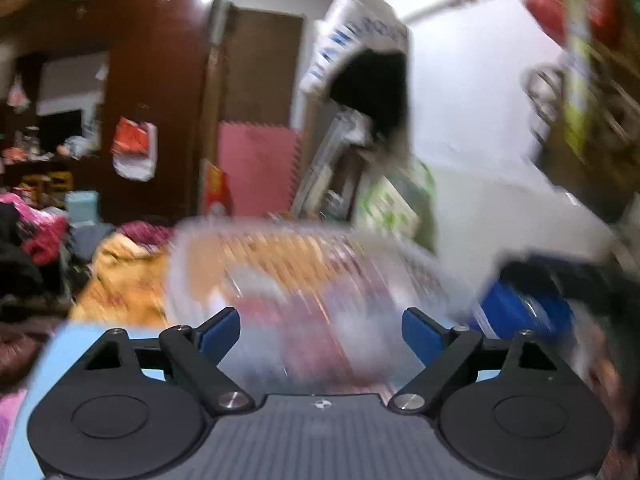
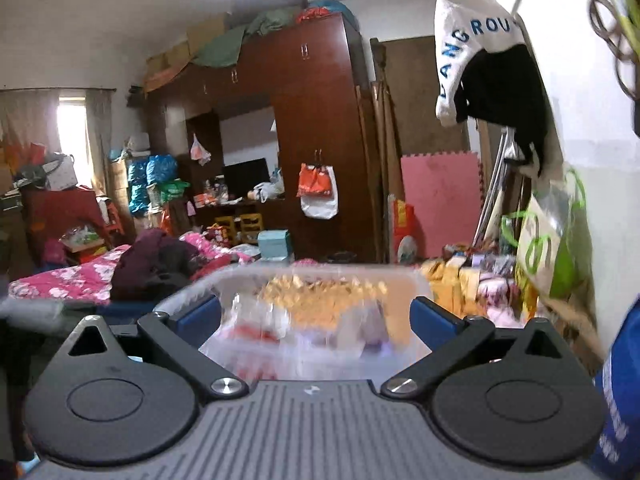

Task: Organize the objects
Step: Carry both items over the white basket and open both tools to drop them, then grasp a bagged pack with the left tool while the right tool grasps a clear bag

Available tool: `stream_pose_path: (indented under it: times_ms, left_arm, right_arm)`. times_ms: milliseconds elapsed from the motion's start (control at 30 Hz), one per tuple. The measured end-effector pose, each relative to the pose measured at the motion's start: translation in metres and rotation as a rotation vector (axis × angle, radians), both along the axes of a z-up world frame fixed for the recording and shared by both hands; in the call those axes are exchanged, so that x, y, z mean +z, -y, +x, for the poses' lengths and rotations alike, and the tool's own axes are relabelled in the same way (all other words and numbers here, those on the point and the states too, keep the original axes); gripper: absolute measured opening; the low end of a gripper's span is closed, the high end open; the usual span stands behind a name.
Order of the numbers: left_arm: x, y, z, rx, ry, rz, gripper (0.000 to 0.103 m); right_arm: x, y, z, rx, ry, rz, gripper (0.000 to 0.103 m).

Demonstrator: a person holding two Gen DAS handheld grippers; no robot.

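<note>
Looking along both grippers, seeing a clear plastic box [image 2: 320, 292] just ahead, very blurred, with orange and red contents impossible to name. Left gripper [image 1: 320, 334] standing wide open, blue pads [image 1: 220, 330] apart from the box, nothing between them pressed. Right gripper [image 2: 316, 320] also spread wide, blue pads [image 2: 434, 320] holding nothing, the box beyond and between them. Blue can [image 1: 520, 312] at the right of the left view, beside the box. Behind: brown wardrobe [image 2: 312, 120], pink foam mat [image 2: 440, 204], white bag [image 2: 476, 44] hanging on the wall, bed with pink cover [image 2: 72, 280].
</note>
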State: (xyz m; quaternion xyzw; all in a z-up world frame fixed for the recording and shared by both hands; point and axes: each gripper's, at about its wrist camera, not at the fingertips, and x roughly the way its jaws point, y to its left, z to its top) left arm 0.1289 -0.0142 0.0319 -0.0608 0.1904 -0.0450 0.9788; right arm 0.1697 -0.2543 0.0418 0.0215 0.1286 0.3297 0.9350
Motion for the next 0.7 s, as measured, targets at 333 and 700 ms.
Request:
stream_pose_path:
  times_ms: [333, 700]
  left_arm:
    - [-0.072, 0.086, -0.039, -0.096, -0.100, 0.142, 0.091]
    - [-0.086, 0.078, -0.031, -0.038, -0.161, 0.127, 0.078]
  right_arm:
    - [-0.049, 0.042, 0.008, -0.072, -0.118, 0.070, 0.103]
    - [-0.059, 0.023, -0.006, -0.014, -0.122, 0.041, 0.103]
